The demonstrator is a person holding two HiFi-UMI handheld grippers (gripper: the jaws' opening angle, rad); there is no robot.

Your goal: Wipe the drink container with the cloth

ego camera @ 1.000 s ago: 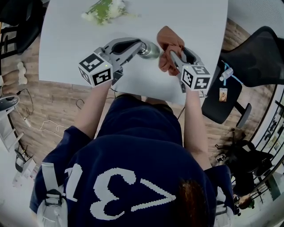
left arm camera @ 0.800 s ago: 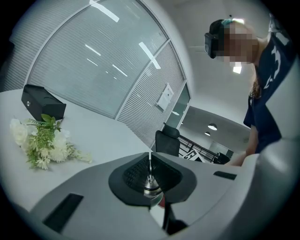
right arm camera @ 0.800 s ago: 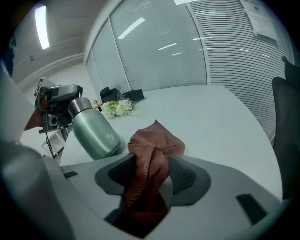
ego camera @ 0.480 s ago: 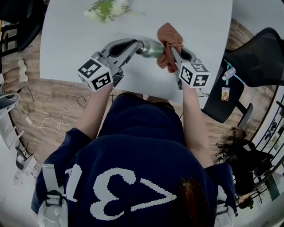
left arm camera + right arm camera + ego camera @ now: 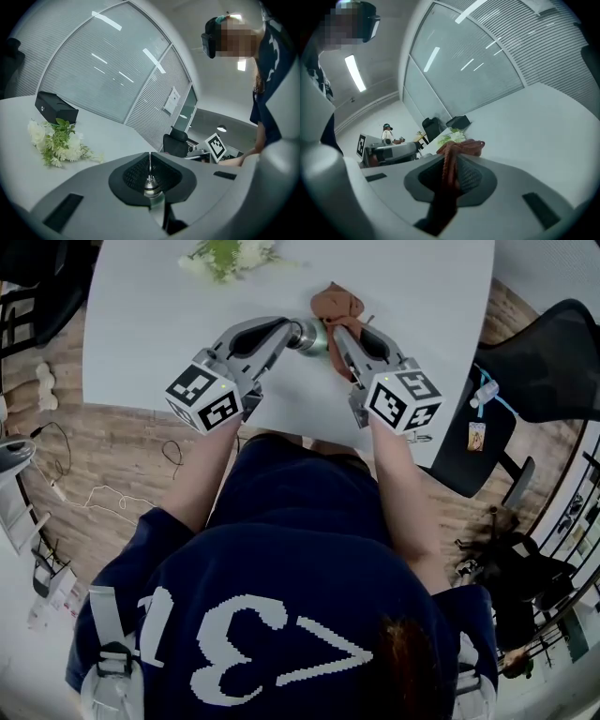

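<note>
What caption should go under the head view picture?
Left gripper holds the metal drink container; the right gripper is closing its jaws on the brown cloth next to it.

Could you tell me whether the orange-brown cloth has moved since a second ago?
Yes. In the head view, the orange-brown cloth has shifted left, closer to the white flower bunch.

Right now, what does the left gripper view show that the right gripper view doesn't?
Only the left gripper view looks into the left gripper's jaws, shut on the drink container, a shiny metal piece pinched between them. Only the right gripper view looks into the right gripper's jaws, closing on the reddish-brown cloth, which bunches up past their tips. Both show the white table, the flowers with a black box by them, and the slatted glass wall. Each also catches the other gripper off to one side.
</note>
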